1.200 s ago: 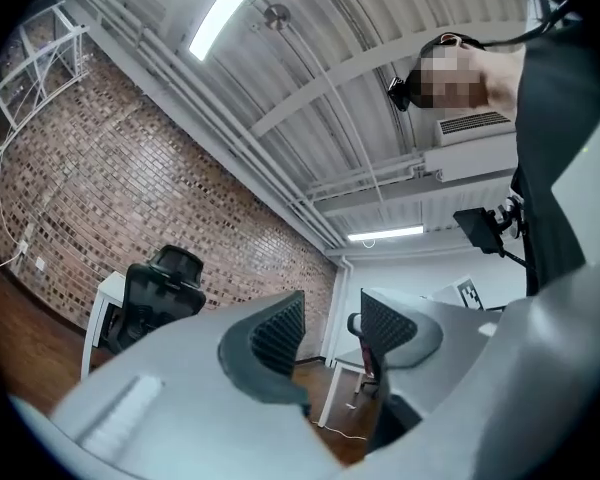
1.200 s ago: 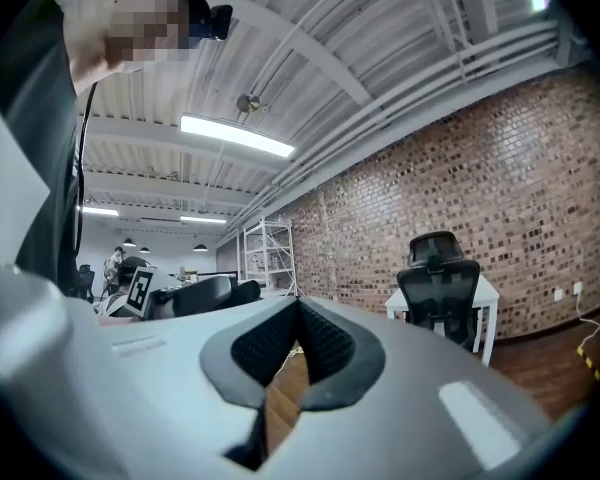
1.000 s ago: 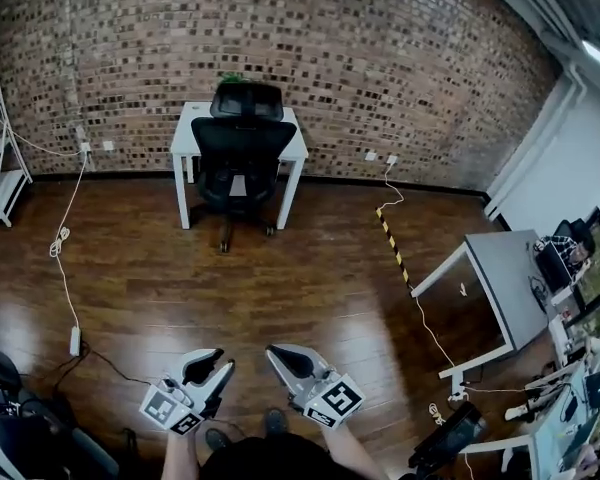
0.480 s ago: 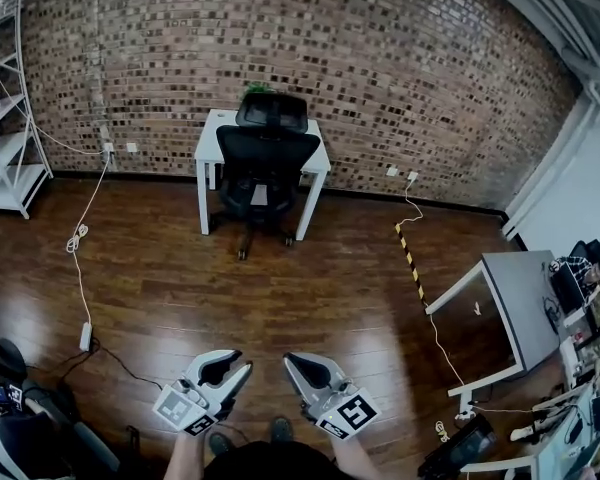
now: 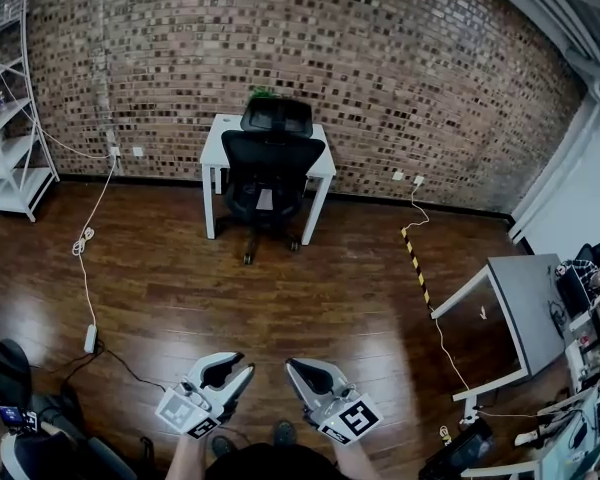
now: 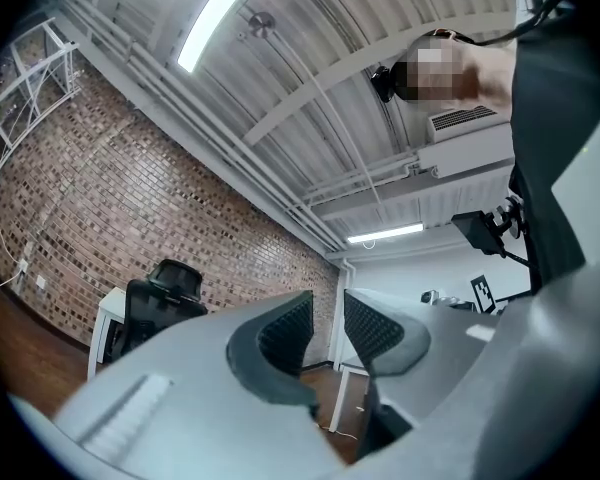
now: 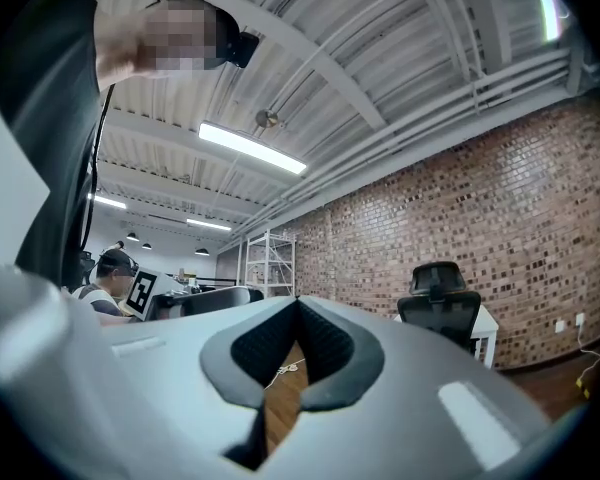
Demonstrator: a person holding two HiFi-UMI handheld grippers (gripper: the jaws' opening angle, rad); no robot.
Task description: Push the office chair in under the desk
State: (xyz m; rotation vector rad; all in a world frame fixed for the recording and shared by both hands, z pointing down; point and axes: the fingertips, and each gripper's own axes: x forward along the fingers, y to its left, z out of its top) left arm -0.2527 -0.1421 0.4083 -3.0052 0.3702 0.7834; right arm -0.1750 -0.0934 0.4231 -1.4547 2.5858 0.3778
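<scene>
Office chair (image 5: 272, 163) stands at white desk (image 5: 217, 143) by the brick wall, seat seemingly tucked under. Grippers well apart from it. Left gripper (image 5: 238, 365): jaws just narrowed, slightly apart, empty. Right gripper (image 5: 298, 368): closed, empty. Push looks finished, or nearly.

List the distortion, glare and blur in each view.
Head view: fisheye bows the brick wall; the wood floor shows sheen. Left gripper view: the ceiling light is blown out, corners black. Right gripper view: dark round vignette; the office chair looks sharp.
</scene>
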